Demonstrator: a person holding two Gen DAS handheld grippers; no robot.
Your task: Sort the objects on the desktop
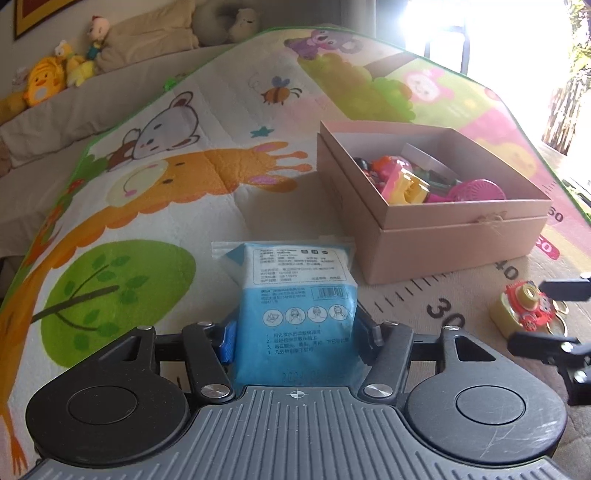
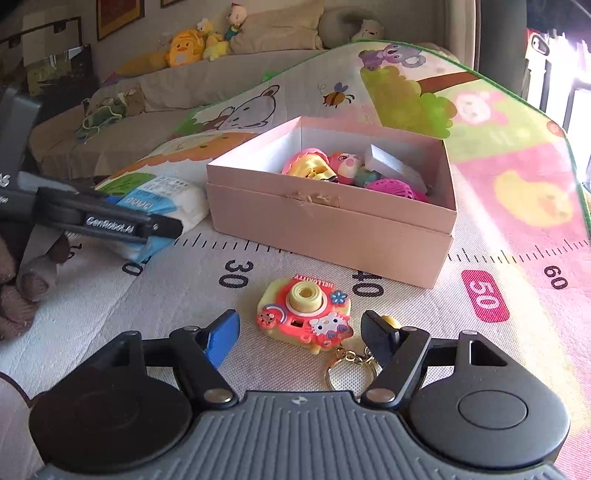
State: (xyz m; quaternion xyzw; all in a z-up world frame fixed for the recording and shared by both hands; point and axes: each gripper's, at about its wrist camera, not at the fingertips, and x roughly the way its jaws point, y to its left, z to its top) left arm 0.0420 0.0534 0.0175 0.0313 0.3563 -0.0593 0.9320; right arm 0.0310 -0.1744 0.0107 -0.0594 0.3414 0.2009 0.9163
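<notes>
The left gripper [image 1: 295, 339] is clamping the blue packet [image 1: 295, 314] between its two fingers, the pack sitting on the play mat [image 1: 147, 206] just near-left of the pink box [image 1: 424, 225]. Over on the right, the right gripper [image 2: 300, 334] is standing wide apart around the toy camera keychain [image 2: 304, 314], neither finger touching it; its gold ring [image 2: 338, 373] is trailing toward the near side and partly slipping under the right finger. The box is lying just beyond the camera, its near wall with a torn strip of tape [image 2: 314, 199], and nothing is standing between the two. Inside, a jumble of pink and yellow toys [image 2: 332, 168] is piling up beside one white block [image 2: 391, 162]; the box walls are hiding their lower halves, so I cannot count them. The packet's small print is too fine to read. One packet, one camera, one box, two grippers. Far off, a row of plush toys [image 1: 55, 74] is sitting on the beige sofa [image 1: 92, 99], with roughly four showing. Glare from the window [image 1: 480, 29] is washing out the far right corner, and a brown plush [image 2: 14, 295] is getting cut off at the left edge of the right wrist view.
</notes>
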